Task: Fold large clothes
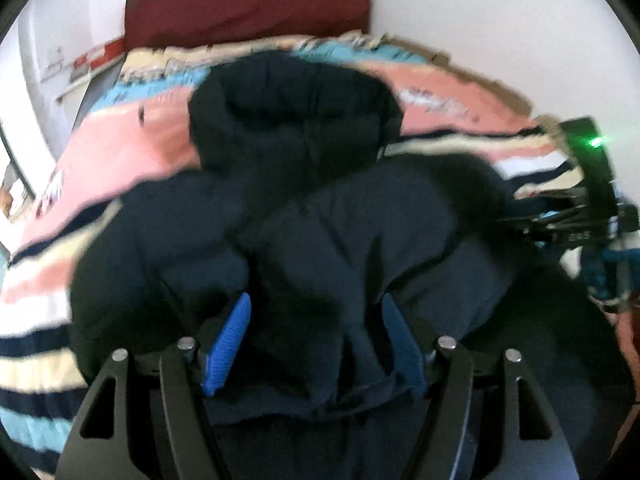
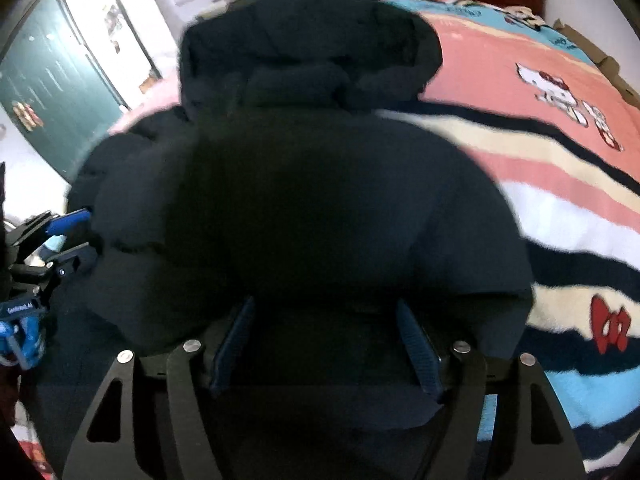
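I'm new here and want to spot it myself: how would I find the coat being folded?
Look at the bed with the pink, cream and blue striped cartoon blanket. On the blanket lies the coat, a puffy dark navy heap with its hood towards the red headboard. It is the only dark, plain thing there.
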Demonstrator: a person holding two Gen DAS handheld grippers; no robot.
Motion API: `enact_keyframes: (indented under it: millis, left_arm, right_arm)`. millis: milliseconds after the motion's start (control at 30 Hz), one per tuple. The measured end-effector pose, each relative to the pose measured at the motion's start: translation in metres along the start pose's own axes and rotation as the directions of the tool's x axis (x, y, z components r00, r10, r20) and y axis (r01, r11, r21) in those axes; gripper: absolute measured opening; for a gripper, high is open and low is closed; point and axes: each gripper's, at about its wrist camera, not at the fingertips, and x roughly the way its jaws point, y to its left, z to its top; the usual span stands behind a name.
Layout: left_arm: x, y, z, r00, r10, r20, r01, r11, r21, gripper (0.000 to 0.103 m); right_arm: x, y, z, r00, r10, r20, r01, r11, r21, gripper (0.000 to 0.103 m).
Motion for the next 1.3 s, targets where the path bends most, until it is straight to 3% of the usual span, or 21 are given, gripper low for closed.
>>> enact_keyframes:
  millis: [133,267,367,467,600,700,767,900,1000,1200,1300]
  left_arm:
    - [-0.022,0.024,0.037,0.997,-0.017,0.072,0.018,1.0,-0.016,0.067]
    - [-0.017,0.058,0.073,0.994,0.02,0.111,-0.013,0.998,-0.062,0.067]
    - [-0.002,0.083,0.099,0.992,0.017,0.123,-0.005,0.995,-0.096,0.067]
    - [0.02,0.096,0.122,0.991,0.063,0.114,-0.054,0.995,-0.087,0.067]
    - [0.062,0.112,0.159,0.996,0.003,0.094,0.007,0.994,-0.105,0.067]
    - [0.096,0.12,0.189,0.996,-0.068,0.061,0.074,0.993,-0.09,0.067]
    - [0.116,0.126,0.207,0.997,-0.058,0.058,0.063,0.995,-0.083,0.067]
    - [0.16,0.14,0.23,0.994,-0.11,0.004,0.11,0.989,-0.102,0.067]
    - [0.188,0.143,0.234,0.981,-0.19,-0.035,0.184,0.975,-0.124,0.067]
    - [0.225,0.139,0.235,0.963,-0.257,-0.085,0.242,0.957,-0.159,0.067]
    - [0.229,0.133,0.233,0.965,-0.253,-0.063,0.242,0.958,-0.151,0.064]
  right_arm:
    - [-0.029,-0.016,0.024,0.995,0.044,0.092,-0.045,0.999,0.007,0.072]
    - [-0.04,-0.038,0.059,0.985,0.013,0.17,-0.02,0.999,0.037,0.072]
    - [-0.036,-0.058,0.087,0.977,-0.005,0.213,-0.013,0.996,0.086,0.072]
    - [-0.027,-0.078,0.122,0.967,0.003,0.256,-0.034,0.993,0.116,0.077]
    - [-0.006,-0.097,0.171,0.955,0.029,0.294,-0.068,0.99,0.123,0.087]
    - [0.02,-0.108,0.207,0.953,0.052,0.299,-0.094,0.987,0.13,0.09]
    - [0.038,-0.115,0.225,0.951,0.072,0.302,-0.114,0.985,0.126,0.092]
    - [0.08,-0.123,0.25,0.953,0.106,0.284,-0.142,0.984,0.108,0.093]
    - [0.106,-0.124,0.258,0.955,0.135,0.263,-0.163,0.983,0.086,0.093]
    - [0.141,-0.123,0.273,0.939,0.229,0.255,-0.255,0.964,0.072,0.094]
    - [0.151,-0.109,0.274,0.947,0.237,0.216,-0.248,0.969,0.022,0.084]
